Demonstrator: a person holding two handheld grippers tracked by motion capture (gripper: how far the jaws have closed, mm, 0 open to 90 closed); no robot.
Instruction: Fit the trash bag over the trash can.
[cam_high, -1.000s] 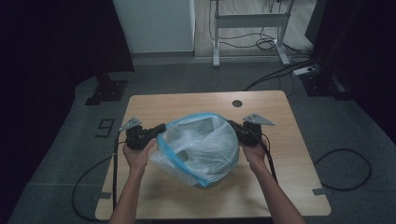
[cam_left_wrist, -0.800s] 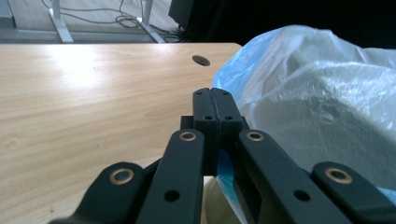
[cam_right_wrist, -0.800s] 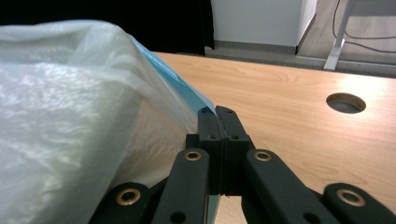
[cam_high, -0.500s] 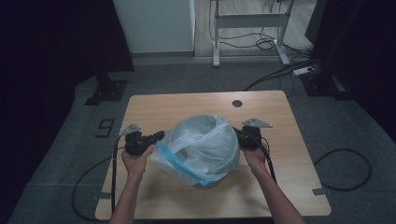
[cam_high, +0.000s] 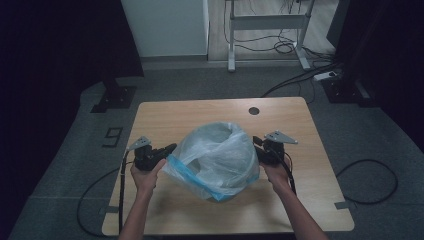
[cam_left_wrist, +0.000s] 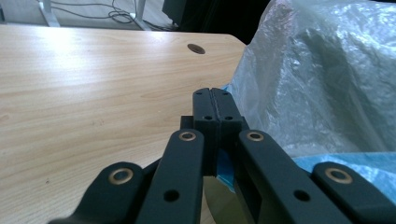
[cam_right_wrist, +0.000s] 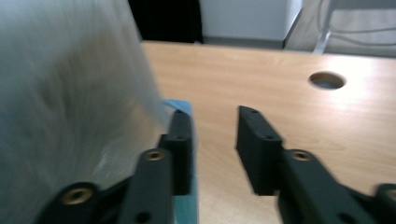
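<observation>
While the left claw (cam_left_wrist: 216, 109) is pinching the blue hem of the plastic bag (cam_high: 220, 157) sitting mid-counter (cam_high: 200, 112), the right claw (cam_right_wrist: 215, 135) is gaping beside it, probably to grab the opposite edge.

Light wood table (cam_high: 195, 117) – clear plastic bag (cam_high: 220, 160) on it, round hole (cam_high: 254, 110).

Light wooden table (cam_high: 200, 117) set on grey carpet (cam_high: 70, 170), round cable hole (cam_high: 254, 110) near its far edge, white cabinet (cam_high: 165, 27) beyond it, metal desk frame (cam_high: 267, 22) behind, cables (cam_high: 370, 175) trailed alongside, surroundings dimly lit.
</observation>
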